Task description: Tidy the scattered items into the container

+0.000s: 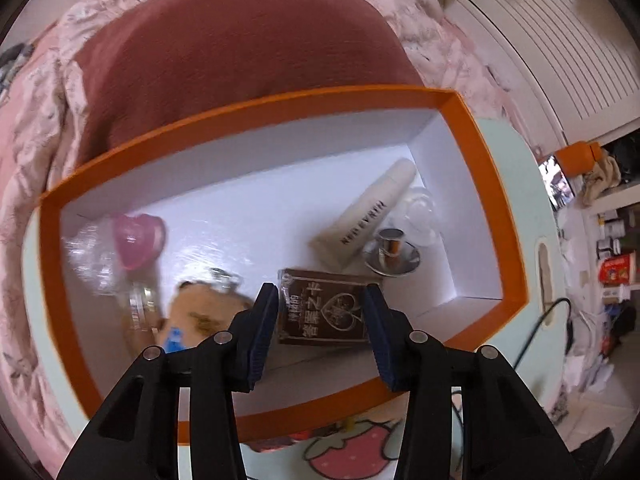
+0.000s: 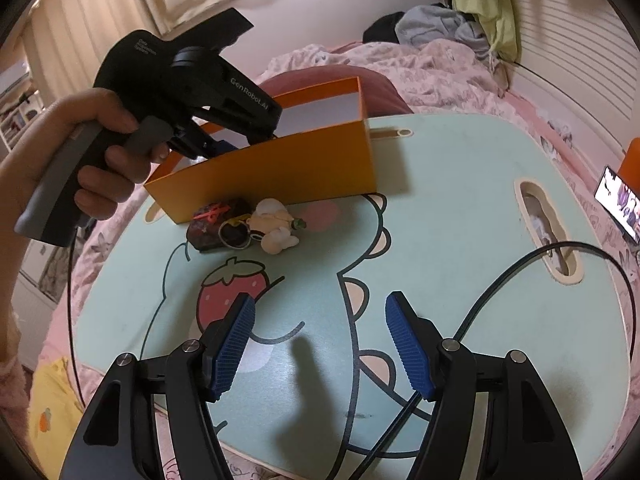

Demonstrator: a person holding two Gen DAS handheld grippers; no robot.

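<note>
Box (image 1: 472,152), orange outside, white inside, open-topped, rectangular.

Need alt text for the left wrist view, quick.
Left gripper, open and empty, hangs over the orange box. Inside lie a brown card pack, cream tube, pink-capped bottle and plush keychain.

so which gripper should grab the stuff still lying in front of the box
Right, probably. The right gripper is open, empty and faces the white figure keychain and dark pouch outside the orange box. The left gripper points down into the box over the brown card pack.
</note>
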